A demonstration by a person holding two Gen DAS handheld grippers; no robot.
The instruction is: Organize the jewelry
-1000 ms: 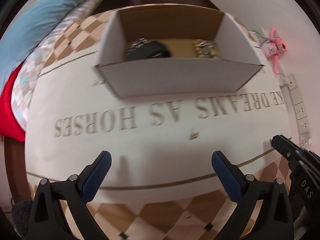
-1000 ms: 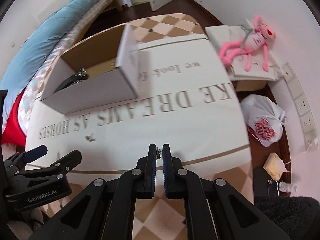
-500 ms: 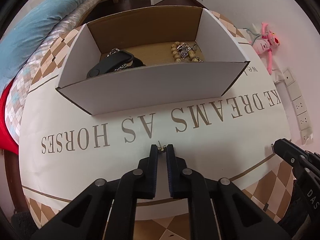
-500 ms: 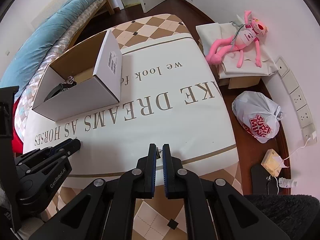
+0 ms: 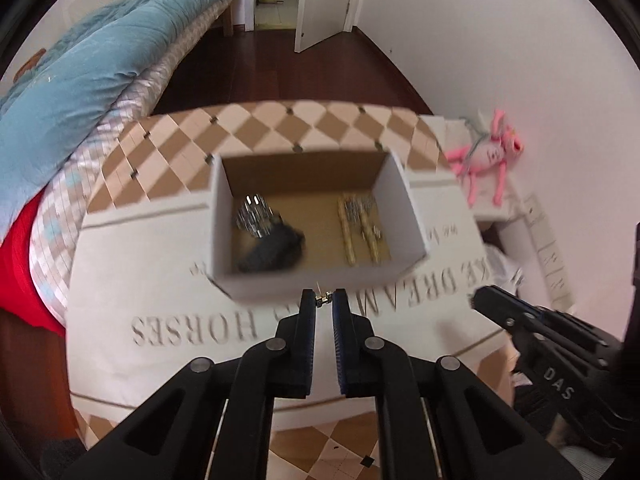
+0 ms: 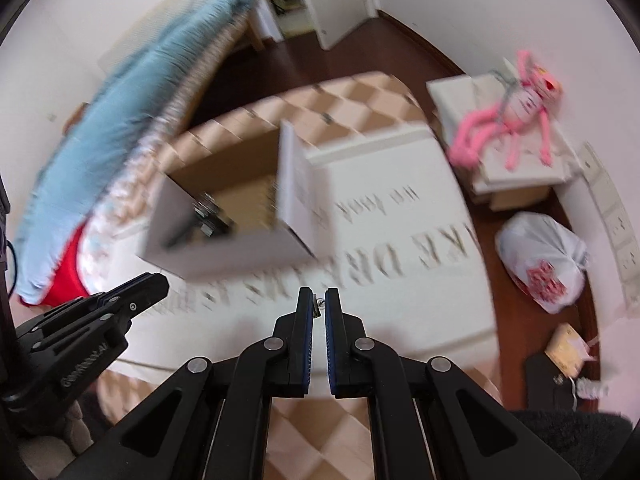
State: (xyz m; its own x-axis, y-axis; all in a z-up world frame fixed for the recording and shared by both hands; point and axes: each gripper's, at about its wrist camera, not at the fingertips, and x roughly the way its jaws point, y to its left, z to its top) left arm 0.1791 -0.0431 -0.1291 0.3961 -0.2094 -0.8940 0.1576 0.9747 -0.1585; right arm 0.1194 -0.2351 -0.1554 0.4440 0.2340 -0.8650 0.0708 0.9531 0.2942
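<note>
My left gripper (image 5: 323, 299) is shut on a small gold earring (image 5: 322, 298) and holds it in the air just before the near wall of the open white cardboard box (image 5: 312, 286). Inside the box lie a black strap with silver links (image 5: 269, 245) on the left and gold beaded bracelets (image 5: 362, 227) on the right. My right gripper (image 6: 319, 305) is shut on another small earring (image 6: 318, 307), held above the printed tablecloth (image 6: 400, 280), right of the box (image 6: 224, 256). The left gripper also shows in the right wrist view (image 6: 136, 292).
A bed with a blue quilt (image 5: 88, 80) and a red sheet (image 5: 24, 264) runs along the left. A pink plush toy (image 5: 486, 156) lies on a white box at the right wall. A white plastic bag (image 6: 542, 256) sits on the floor.
My left gripper closed on the earring that lay on the cloth and lifted it up toward the box. My right gripper stayed shut on its earring and rose a little.
</note>
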